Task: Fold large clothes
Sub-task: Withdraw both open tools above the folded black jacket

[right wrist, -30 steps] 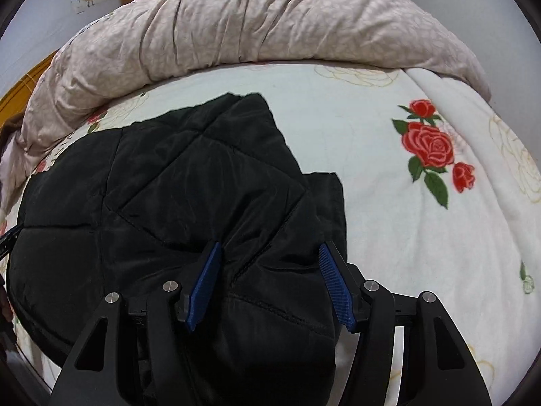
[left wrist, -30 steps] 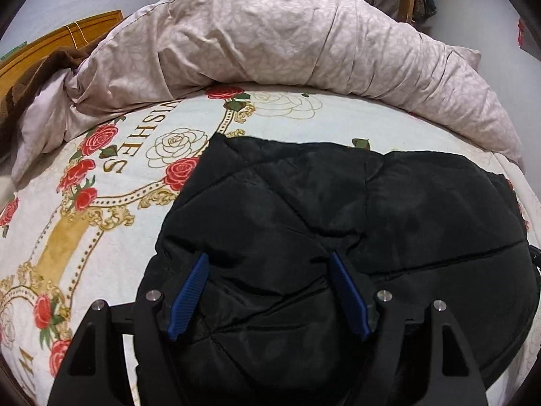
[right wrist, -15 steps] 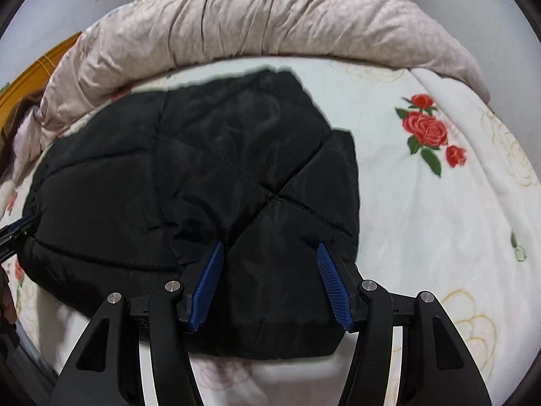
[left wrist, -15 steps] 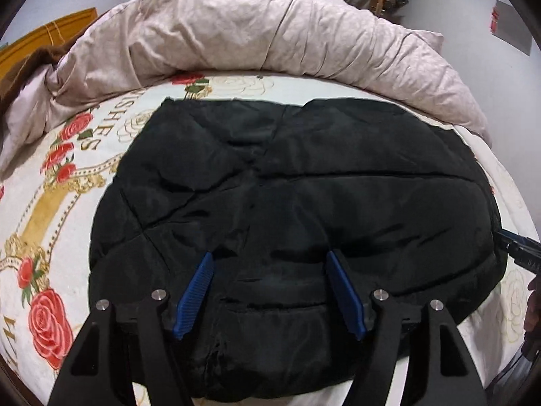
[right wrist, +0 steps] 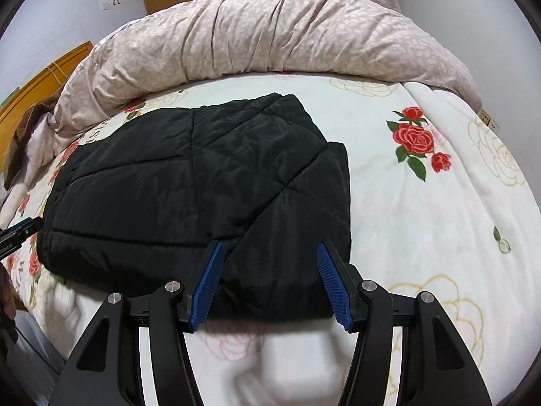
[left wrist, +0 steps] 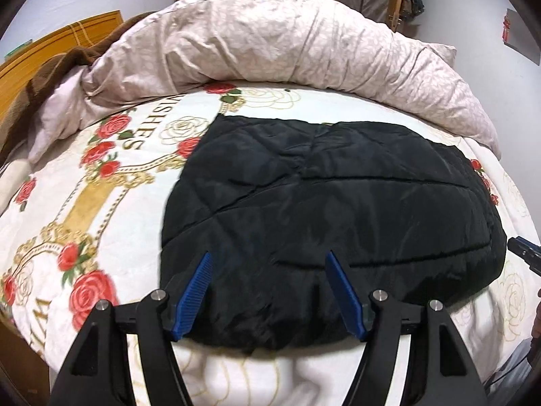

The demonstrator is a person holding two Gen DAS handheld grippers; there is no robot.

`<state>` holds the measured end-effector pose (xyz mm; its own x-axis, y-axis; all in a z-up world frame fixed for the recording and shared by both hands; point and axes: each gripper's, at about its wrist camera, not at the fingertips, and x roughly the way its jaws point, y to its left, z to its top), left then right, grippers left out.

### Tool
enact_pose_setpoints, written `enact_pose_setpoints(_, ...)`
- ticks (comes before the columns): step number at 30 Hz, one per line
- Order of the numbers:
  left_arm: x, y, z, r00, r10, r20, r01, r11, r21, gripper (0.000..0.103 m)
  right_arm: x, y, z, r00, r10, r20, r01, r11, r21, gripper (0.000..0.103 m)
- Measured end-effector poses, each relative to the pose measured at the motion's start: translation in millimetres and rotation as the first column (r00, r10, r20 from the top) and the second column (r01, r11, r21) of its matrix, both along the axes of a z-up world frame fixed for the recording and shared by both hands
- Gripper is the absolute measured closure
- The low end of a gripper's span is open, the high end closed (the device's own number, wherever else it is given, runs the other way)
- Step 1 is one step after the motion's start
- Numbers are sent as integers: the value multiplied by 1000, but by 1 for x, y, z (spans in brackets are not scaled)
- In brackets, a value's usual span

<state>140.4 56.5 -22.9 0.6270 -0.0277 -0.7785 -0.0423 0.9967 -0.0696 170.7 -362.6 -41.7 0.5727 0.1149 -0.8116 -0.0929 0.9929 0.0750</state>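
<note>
Left wrist view: my left gripper (left wrist: 268,270) hangs over the near edge of a black quilted jacket (left wrist: 338,209), jaws apart, blue pads (left wrist: 194,294) clear of the fabric and nothing clamped. I see the jacket folded into a compact bundle on the rose-printed blanket (left wrist: 84,203), toward the near side of the bed, with a rumpled pale pink duvet (left wrist: 287,44) heaped along the far side. The tip of my right gripper (left wrist: 524,257) shows at the frame's right edge, just beside the jacket. From the right wrist camera, that gripper (right wrist: 268,264) also stands open above the jacket's (right wrist: 203,182) near right corner, pads (right wrist: 333,284) gripping nothing, white blanket (right wrist: 439,237) spreading to its right.
</note>
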Motion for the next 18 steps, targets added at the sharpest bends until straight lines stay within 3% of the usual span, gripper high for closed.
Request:
enact_pose_setpoints(9,-13,-5,10,1000,12,-17,-12,1000,-3,31,-4,6,8,1000,17,10,-18,1000,20,45)
enact_pose_setpoints(18,35,-57,8,996,-85,-1,85,996,13,31,38,63,-2,991,137,7,-136,991,-7,45)
